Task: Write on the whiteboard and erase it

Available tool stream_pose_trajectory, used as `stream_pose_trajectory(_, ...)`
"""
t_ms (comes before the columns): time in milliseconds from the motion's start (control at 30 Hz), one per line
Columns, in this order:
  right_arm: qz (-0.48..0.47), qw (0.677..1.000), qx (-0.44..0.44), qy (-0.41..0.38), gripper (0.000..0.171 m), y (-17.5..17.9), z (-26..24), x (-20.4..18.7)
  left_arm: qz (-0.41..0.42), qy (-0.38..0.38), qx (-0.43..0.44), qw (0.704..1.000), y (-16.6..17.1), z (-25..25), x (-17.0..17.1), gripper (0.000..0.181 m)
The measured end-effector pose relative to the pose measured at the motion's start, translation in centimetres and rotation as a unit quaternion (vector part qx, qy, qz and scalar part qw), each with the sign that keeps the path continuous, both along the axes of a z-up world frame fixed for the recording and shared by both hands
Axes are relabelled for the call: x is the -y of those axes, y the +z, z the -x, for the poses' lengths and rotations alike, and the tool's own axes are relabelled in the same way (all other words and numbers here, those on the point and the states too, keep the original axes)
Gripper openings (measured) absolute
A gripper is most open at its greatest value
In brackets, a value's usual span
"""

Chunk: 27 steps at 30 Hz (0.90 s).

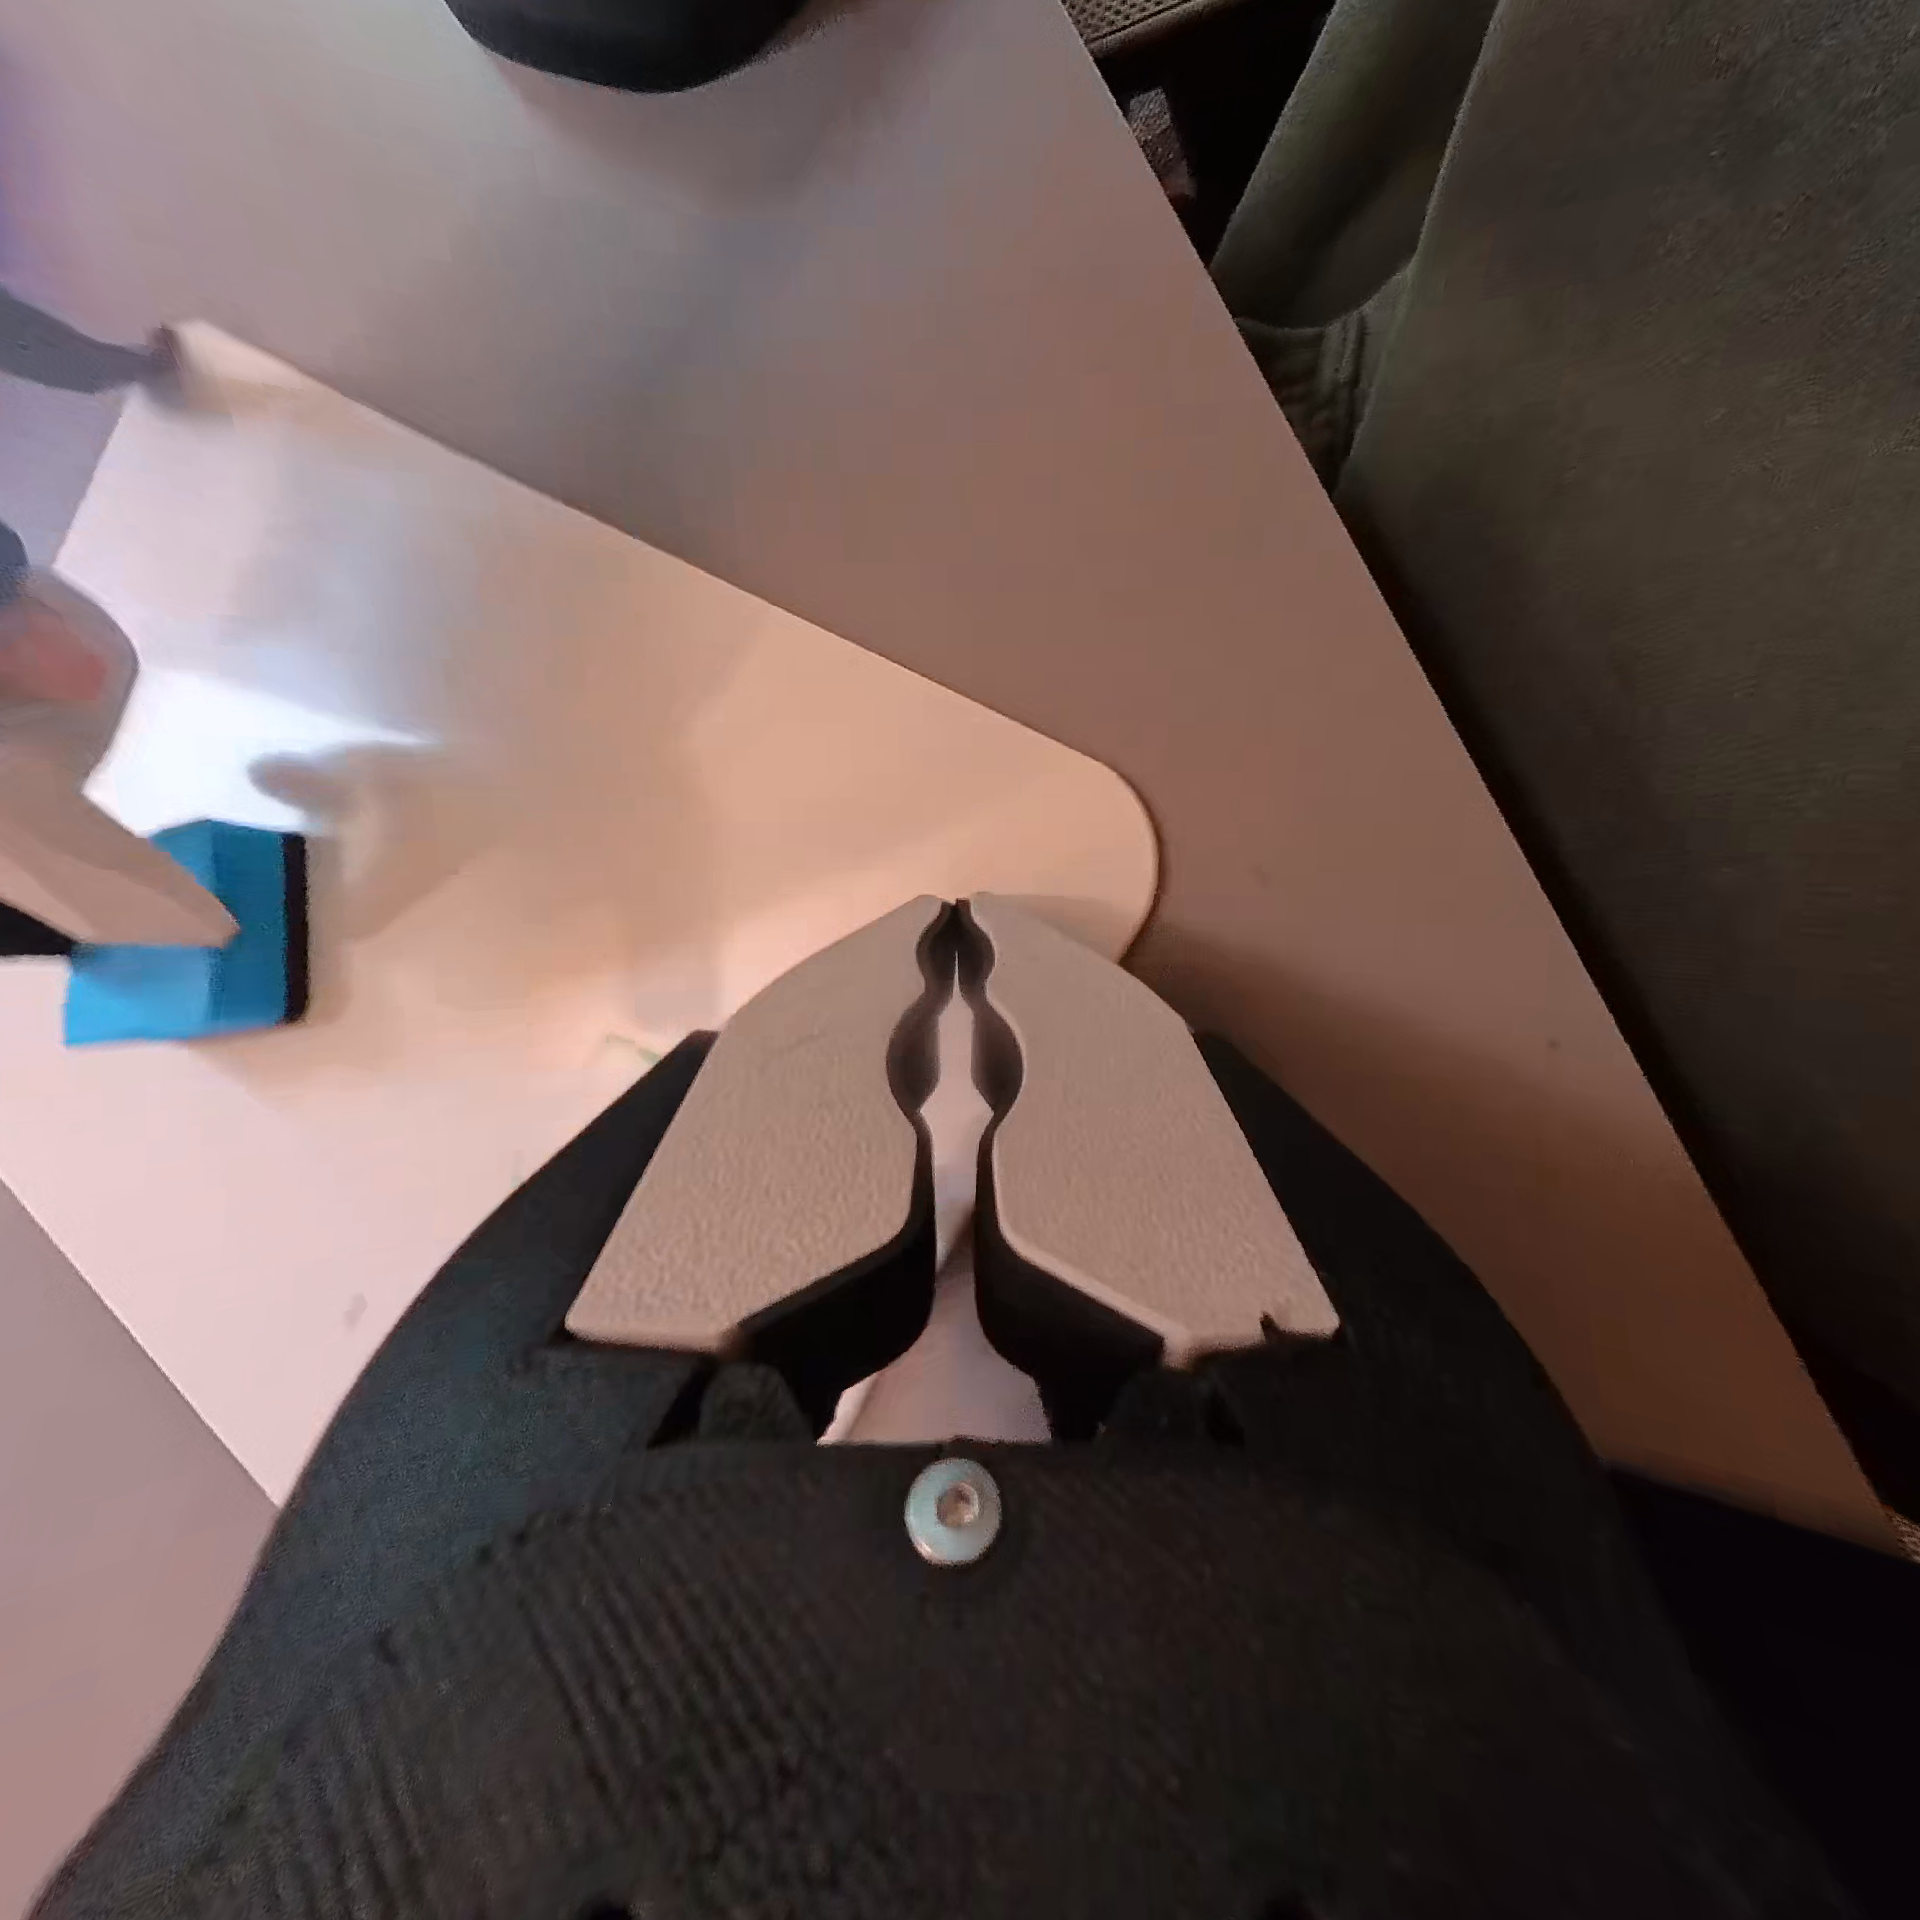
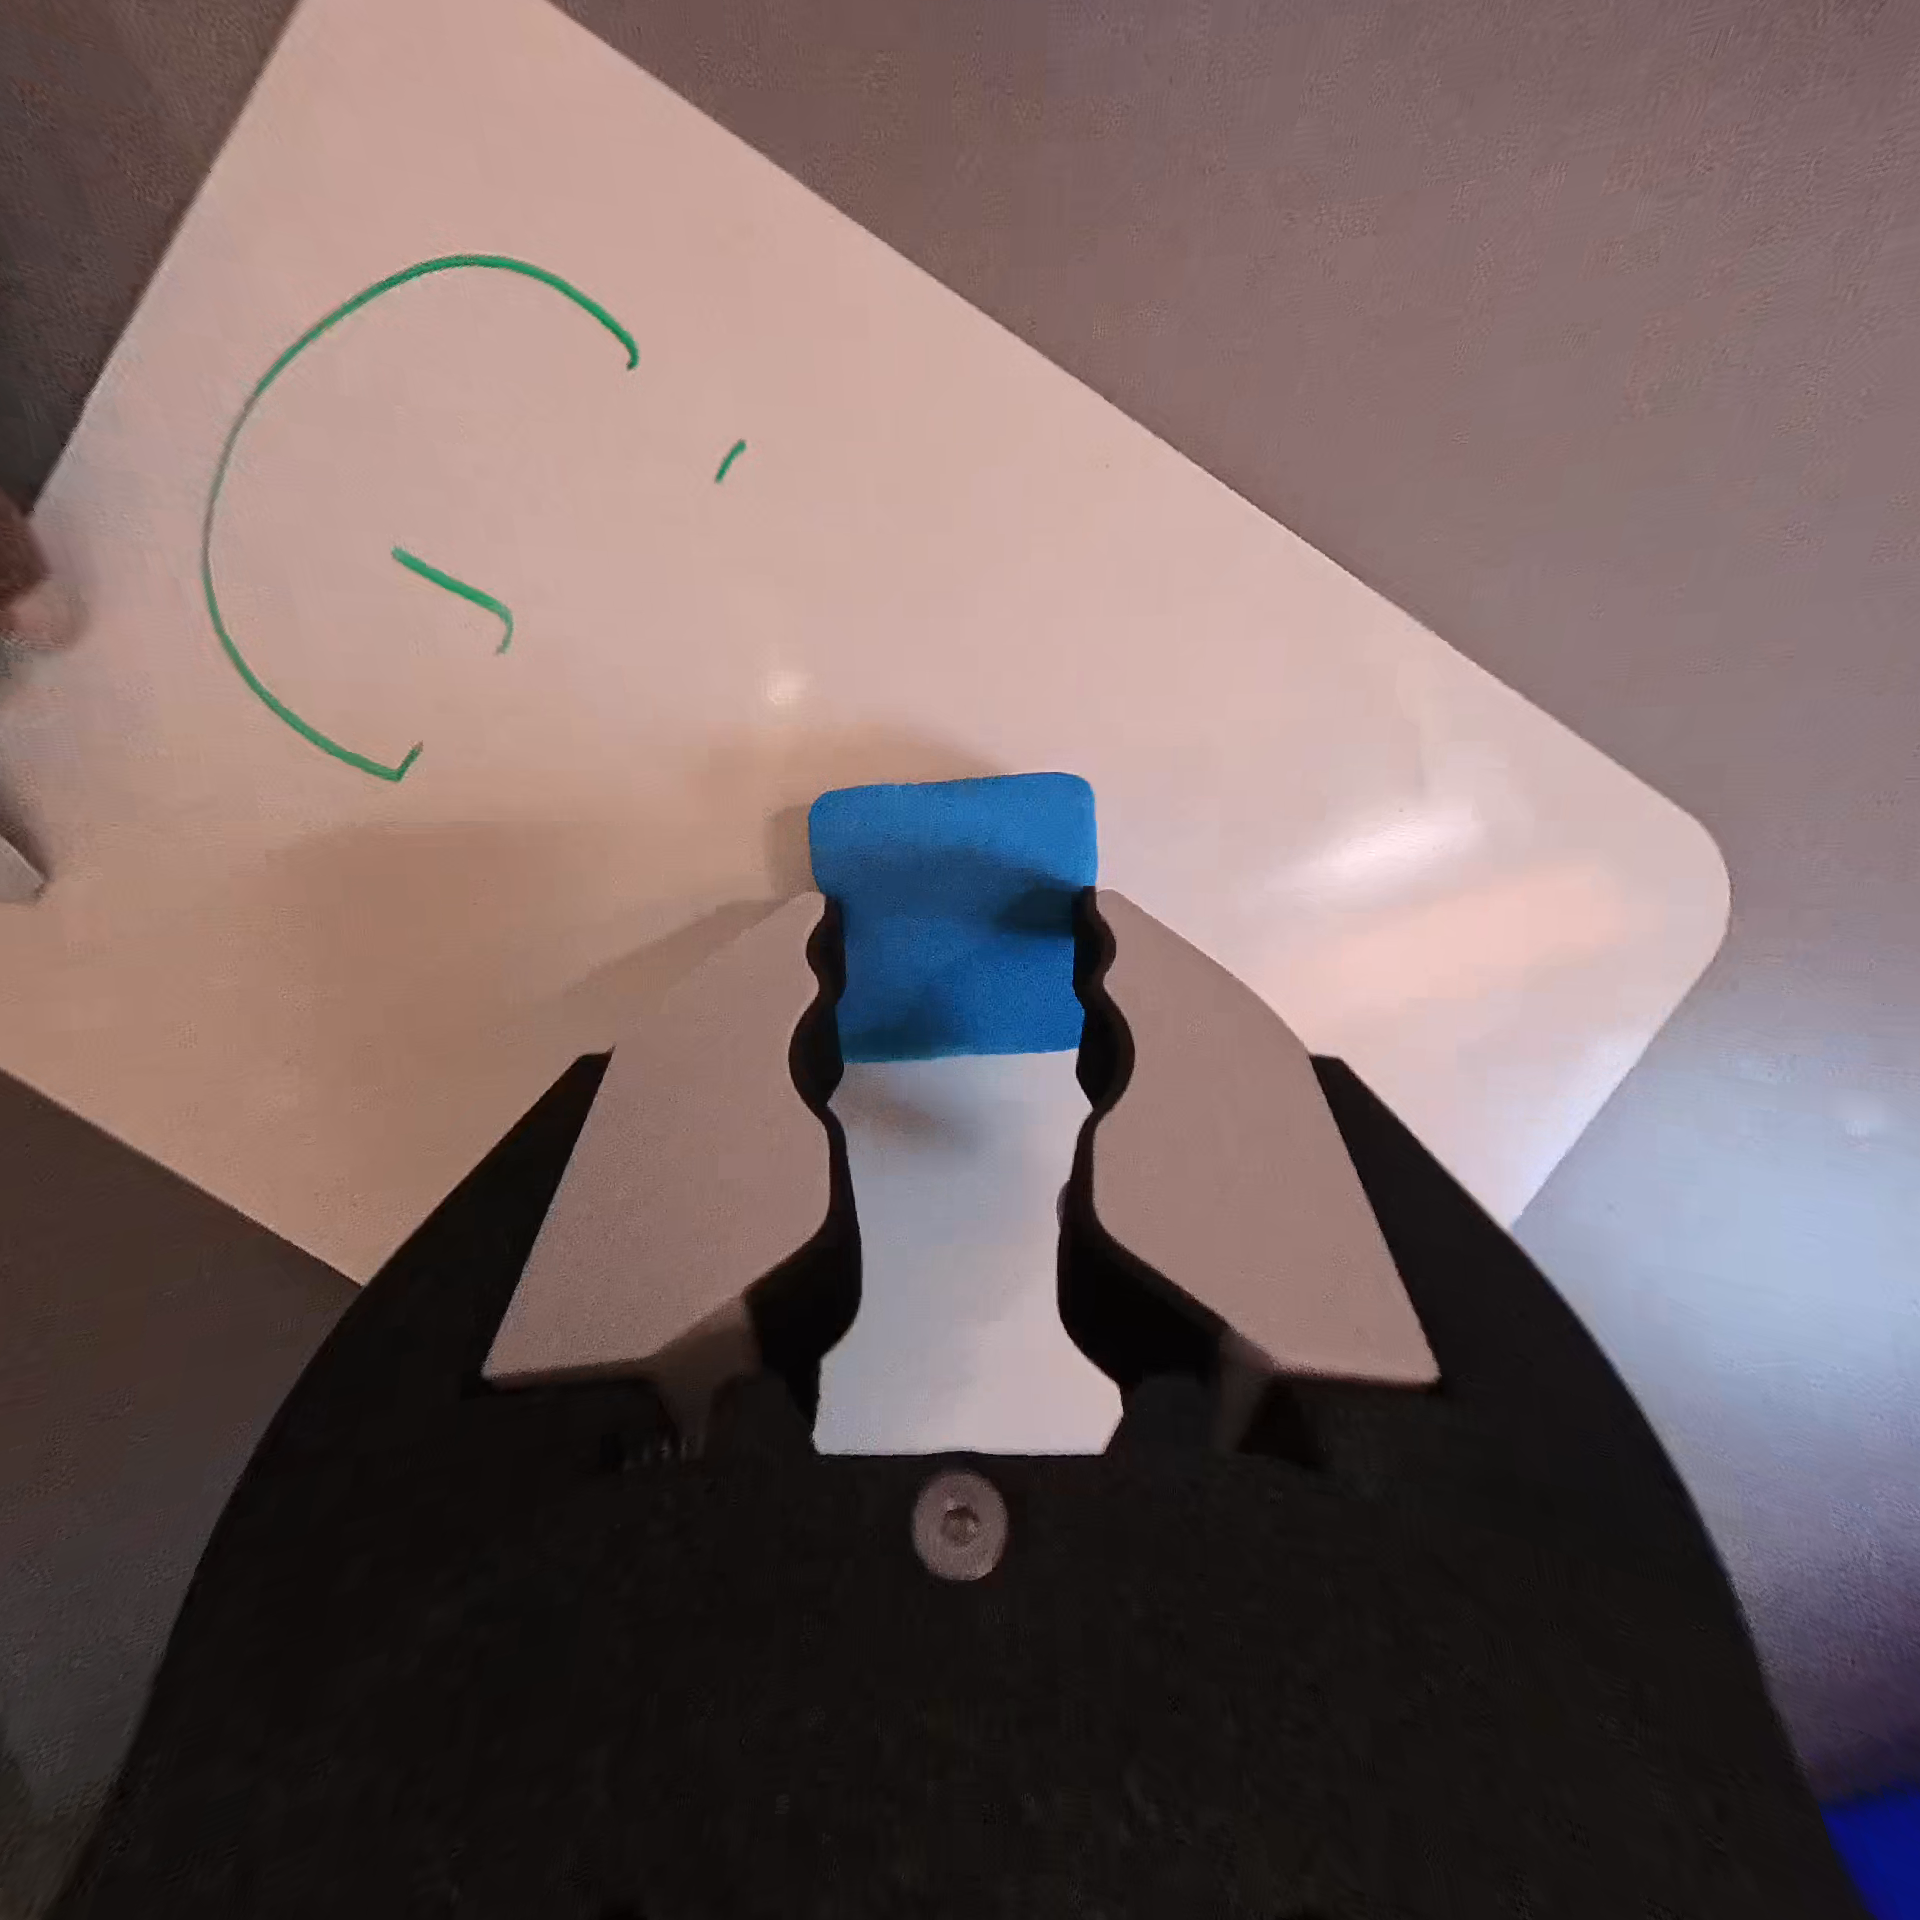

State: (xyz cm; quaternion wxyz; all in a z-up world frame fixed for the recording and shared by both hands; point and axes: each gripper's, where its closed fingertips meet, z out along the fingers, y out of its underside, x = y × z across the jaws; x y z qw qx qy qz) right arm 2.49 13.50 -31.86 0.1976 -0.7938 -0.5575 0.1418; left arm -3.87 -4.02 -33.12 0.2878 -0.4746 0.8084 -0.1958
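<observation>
Right hand-held gripper (image 2: 951, 904) grips blue eraser (image 2: 951, 914), long axis pointing away, on whiteboard (image 2: 1299, 727); left hand-held gripper (image 1: 958, 909) closed, empty. Green marks (image 2: 343, 499) visible only in right wrist view.

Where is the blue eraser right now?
The blue eraser sits clamped in the right gripper, pressed on the whiteboard, right of the green marks.

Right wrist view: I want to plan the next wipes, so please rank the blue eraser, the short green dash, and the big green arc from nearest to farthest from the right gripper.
1. Blue eraser: clamped between the right gripper fingers, on the whiteboard.
2. Short green dash: ahead, slightly left.
3. Big green arc: farthest, far left.
</observation>
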Motion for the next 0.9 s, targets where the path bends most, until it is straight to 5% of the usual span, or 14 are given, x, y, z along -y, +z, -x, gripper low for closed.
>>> stream_pose_trajectory(167,0.002,0.998,0.029,-0.055,0.044,0.1,-4.1,-0.1,0.017,0.022,0.022,0.999,0.0,0.3,-0.5,0.000)
stream_pose_trajectory(367,0.012,0.992,0.015,0.123,0.044,0.1,4.8,7.5,0.015,0.018,0.024,0.999,0.0,0.1,-0.5,0.000)
stream_pose_trajectory(533,0.002,0.998,0.003,0.071,0.044,-0.1,3.7,3.1,0.010,0.019,0.029,0.999,0.0,0.1,-0.7,0.000)
stream_pose_trajectory(700,0.002,0.981,0.024,0.191,0.044,-0.2,7.2,9.5,0.027,0.012,0.031,0.999,-0.1,0.0,-0.4,0.000)
stream_pose_trajectory(833,-0.009,0.996,0.006,0.091,0.044,-0.3,7.1,2.3,0.021,0.014,0.033,0.999,-0.1,0.0,-0.4,0.000)
stream_pose_trajectory(900,0.017,0.994,0.021,0.104,0.044,-0.3,5.2,3.1,0.022,0.012,0.033,0.999,0.0,0.0,-0.3,0.000)
